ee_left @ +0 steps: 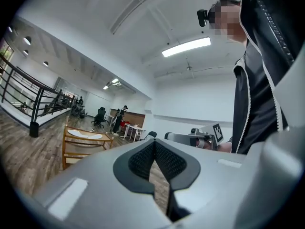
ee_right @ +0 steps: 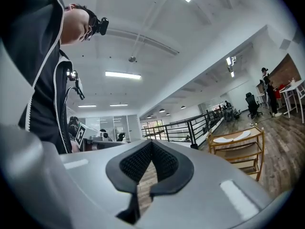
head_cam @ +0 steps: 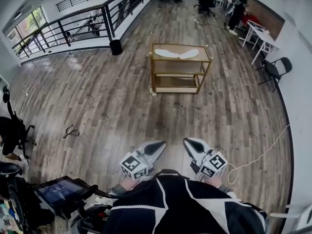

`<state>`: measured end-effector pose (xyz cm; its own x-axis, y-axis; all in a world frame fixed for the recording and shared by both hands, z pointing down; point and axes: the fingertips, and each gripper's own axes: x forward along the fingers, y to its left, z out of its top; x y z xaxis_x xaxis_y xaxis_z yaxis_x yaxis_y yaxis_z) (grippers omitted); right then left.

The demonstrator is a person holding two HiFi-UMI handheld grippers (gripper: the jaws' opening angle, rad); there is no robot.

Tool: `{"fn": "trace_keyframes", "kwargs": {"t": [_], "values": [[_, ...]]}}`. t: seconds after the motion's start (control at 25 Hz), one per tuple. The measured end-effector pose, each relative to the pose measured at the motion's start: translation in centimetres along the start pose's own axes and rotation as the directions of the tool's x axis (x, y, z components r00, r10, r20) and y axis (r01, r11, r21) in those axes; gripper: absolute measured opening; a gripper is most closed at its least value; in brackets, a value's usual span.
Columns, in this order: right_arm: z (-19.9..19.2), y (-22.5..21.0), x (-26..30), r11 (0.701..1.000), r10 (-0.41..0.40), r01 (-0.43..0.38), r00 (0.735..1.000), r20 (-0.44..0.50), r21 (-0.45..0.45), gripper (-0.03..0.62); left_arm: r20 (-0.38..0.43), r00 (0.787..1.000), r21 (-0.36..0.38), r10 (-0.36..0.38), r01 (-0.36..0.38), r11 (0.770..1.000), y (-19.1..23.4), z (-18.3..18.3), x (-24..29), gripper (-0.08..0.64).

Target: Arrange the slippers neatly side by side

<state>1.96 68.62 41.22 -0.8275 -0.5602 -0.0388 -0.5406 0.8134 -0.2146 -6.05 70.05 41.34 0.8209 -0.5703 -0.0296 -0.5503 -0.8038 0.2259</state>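
Watching the feed here. Both tongs are clenched and empty. The left tongs (head_cam: 157, 146) and right tongs (head_cam: 188, 143) sit low in the head view, just ahead of the person's black jacket with white stripes (head_cam: 170, 206). Their tips angle in toward each other but stay apart.

In the left gripper view the black ribbed pads (ee_left: 142, 160) meet at the tip with nothing pinched, only floor showing behind the gap lower down. It's the same in the right gripper view, pads (ee_right: 136, 162) closed on nothing.

The pair of flat white slippers (head_cam: 167, 53) is up on the top shelf of the light wooden three-shelf cart (head_cam: 180, 61). They lie end to end in a shallow V, and their inner ends meet or nearly meet near the middle. The cart stands well apart from the tongs, across the brown wood-plank floor (head_cam: 97, 101).

A round black bin (head_cam: 116, 47) stands by the black metal railing (head_cam: 73, 28), near the cart's far left corner. A loose black cable (head_cam: 71, 131) lies on the floor off to the left.
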Motion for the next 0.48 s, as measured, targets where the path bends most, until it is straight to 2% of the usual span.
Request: {"fn": "trace_keyframes", "kwargs": {"t": [0.16,0.48], "values": [[0.1,-3.3,-1.1,0.998,0.037,-0.038,0.999,-0.024,-0.041,0.005,0.022,1.0,-0.011,-0.005,0.005,1.0,0.5,0.0,4.7,0.02],[0.7,-8.5,-2.1,0.998,0.056,-0.056,0.998,-0.031,-0.017,0.005,0.003,0.999,-0.021,-0.038,0.038,0.999,0.5,-0.4,10.5,0.02]]}}
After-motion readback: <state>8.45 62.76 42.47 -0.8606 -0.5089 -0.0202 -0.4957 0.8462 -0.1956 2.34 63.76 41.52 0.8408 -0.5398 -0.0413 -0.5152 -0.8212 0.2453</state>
